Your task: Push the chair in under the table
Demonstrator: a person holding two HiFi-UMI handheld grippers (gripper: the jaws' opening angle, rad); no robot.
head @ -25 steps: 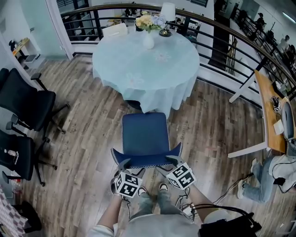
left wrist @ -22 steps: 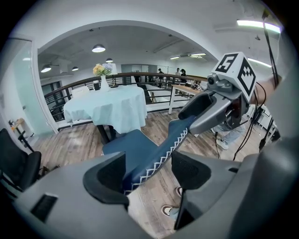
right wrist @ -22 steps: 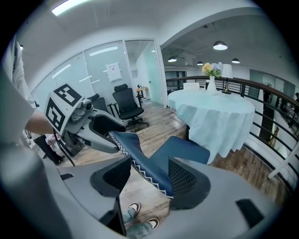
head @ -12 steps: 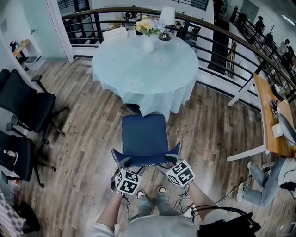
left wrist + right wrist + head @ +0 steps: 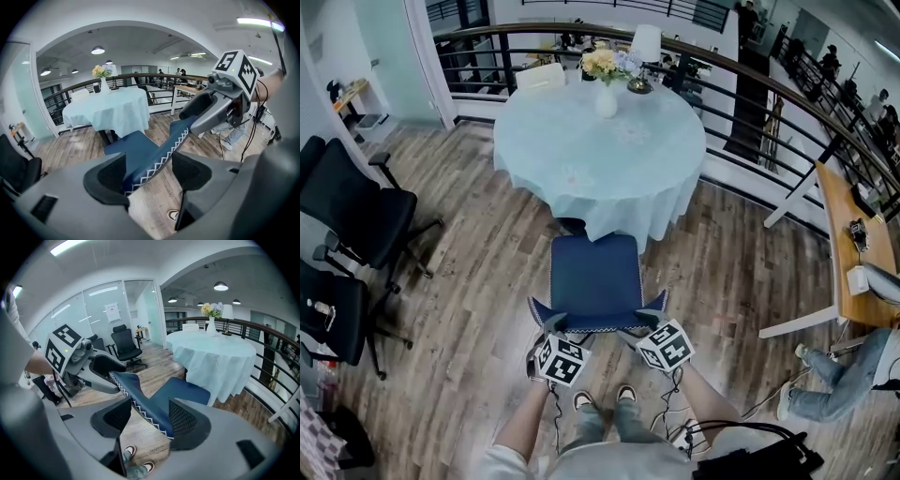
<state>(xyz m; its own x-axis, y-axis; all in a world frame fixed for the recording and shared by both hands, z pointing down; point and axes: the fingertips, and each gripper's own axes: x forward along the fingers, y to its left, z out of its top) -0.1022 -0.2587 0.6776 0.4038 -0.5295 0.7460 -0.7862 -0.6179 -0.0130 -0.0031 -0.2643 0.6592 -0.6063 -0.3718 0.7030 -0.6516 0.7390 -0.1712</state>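
The blue padded chair (image 5: pixel 593 281) is straddled at its backrest by the left claw (image 5: pixel 552 327) and right claw (image 5: pixel 644 324), both released.

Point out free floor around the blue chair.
Free: wood floor between the blue chair and the black office chairs, and between it and the wooden desk. Crowded: ahead at the round table, behind at the person's shoes.
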